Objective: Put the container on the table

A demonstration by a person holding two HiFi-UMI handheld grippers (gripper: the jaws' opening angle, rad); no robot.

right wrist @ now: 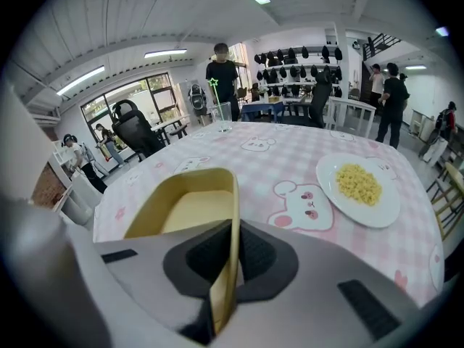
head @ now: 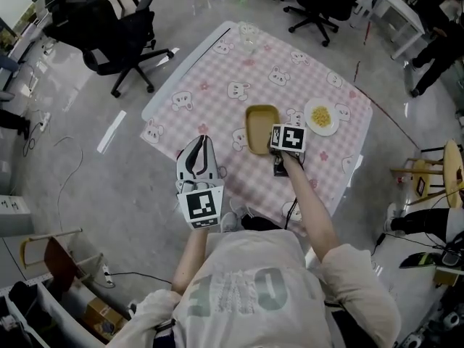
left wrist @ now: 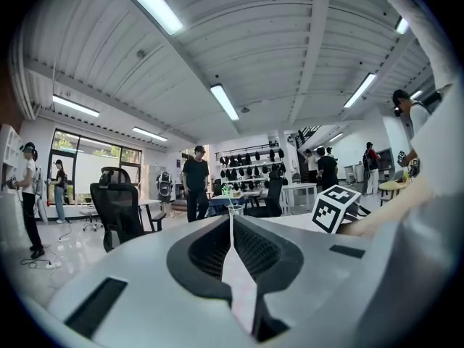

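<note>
Grey moulded plastic forms the left gripper (head: pixel 203 143), nearest the person's chest. Its ribbed black pads are pressed together with nothing between them, and it points out level, short of the table's near edge. Just beyond it, the right gripper (right wrist: pixel 233 227) tilts downward over the cloth. Its jaws are clamped on the thin right-hand wall of a mustard-yellow, smooth plastic container (right wrist: pixel 185 209), a shallow, empty rectangular tub with rounded corners. The container sits over the middle of the near half of the table (head: pixel 217 85), which is draped in a soft pink-and-white checked cloth printed with cartoon animal faces. Whether its base touches the cloth cannot be told. To the right of the container, apart from it, lies a round glossy white plate (right wrist: pixel 360 188) with a heap of small yellow grains. At the far edge stands a clear tumbler (right wrist: pixel 222 116) with a green star-topped stick. Beyond the table, black mesh-backed office chairs (head: pixel 109 31) stand on the polished grey floor.
</note>
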